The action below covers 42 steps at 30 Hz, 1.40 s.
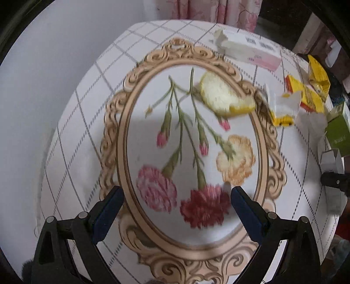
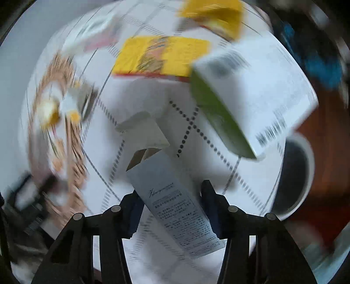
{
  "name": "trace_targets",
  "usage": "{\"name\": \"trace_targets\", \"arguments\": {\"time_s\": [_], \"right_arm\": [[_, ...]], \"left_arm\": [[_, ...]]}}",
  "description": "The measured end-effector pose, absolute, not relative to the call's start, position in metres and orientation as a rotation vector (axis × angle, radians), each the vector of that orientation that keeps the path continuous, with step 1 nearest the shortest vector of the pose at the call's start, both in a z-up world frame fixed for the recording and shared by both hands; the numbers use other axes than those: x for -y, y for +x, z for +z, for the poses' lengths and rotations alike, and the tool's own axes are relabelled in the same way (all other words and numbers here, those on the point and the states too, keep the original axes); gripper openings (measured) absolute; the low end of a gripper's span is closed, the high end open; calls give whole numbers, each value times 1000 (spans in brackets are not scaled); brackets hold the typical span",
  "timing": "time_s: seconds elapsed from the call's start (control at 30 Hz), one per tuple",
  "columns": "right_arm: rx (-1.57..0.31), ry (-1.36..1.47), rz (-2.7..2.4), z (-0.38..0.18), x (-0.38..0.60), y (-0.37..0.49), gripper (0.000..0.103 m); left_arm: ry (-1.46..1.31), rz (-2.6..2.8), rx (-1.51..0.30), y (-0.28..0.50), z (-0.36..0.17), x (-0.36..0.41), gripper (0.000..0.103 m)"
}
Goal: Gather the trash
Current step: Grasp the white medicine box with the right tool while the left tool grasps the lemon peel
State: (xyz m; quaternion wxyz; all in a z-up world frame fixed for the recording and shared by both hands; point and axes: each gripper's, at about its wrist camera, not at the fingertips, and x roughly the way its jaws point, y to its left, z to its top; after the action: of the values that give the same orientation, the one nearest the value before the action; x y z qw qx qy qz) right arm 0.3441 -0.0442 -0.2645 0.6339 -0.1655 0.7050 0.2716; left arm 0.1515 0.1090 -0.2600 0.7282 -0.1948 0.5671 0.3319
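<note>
My right gripper (image 2: pixel 171 197) is shut on a slim grey-white carton (image 2: pixel 166 185) whose open flap points away from me; the view is blurred by motion. The same carton (image 1: pixel 331 160) shows at the right edge of the left wrist view. My left gripper (image 1: pixel 175 194) hangs open over the flowered tablecloth (image 1: pixel 87 131), nothing between its fingers. Ahead of it lies a yellow citrus peel (image 1: pixel 223 96). Further trash lies to the right: a white-pink box (image 1: pixel 251 52), yellow wrappers (image 1: pixel 306 94), a green-white box (image 2: pixel 245 98) and a yellow packet (image 2: pixel 161 56).
A white-rimmed bin (image 2: pixel 306 153) with a dark inside stands beyond the table's right edge, over a reddish floor. The round table's edge curves close to a white wall (image 1: pixel 32 76) on the left. Pink curtains (image 1: pixel 207 11) hang behind.
</note>
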Motion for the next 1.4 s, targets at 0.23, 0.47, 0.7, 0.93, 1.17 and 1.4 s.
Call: {"name": "trace_targets", "arguments": {"time_s": [0.23, 0.47, 0.7, 0.93, 1.17, 1.4], "right_arm": [[-1578, -142, 565, -252, 56, 346, 78], [-1528, -294, 587, -263, 57, 346, 78], [-1488, -344, 570, -265, 47, 339, 42], [-1467, -304, 587, -254, 59, 331, 37], [-1422, -225, 642, -227, 68, 309, 37], [-1335, -139, 657, -182, 100, 299, 37]], "left_arm": [[-347, 622, -1208, 185, -247, -132, 101], [-278, 469, -1228, 231, -258, -145, 98], [-279, 442, -1190, 242, -257, -155, 44], [-237, 498, -1160, 226, -234, -140, 32], [-214, 531, -1093, 202, -204, -121, 32], [-222, 566, -991, 166, -146, -72, 32]]}}
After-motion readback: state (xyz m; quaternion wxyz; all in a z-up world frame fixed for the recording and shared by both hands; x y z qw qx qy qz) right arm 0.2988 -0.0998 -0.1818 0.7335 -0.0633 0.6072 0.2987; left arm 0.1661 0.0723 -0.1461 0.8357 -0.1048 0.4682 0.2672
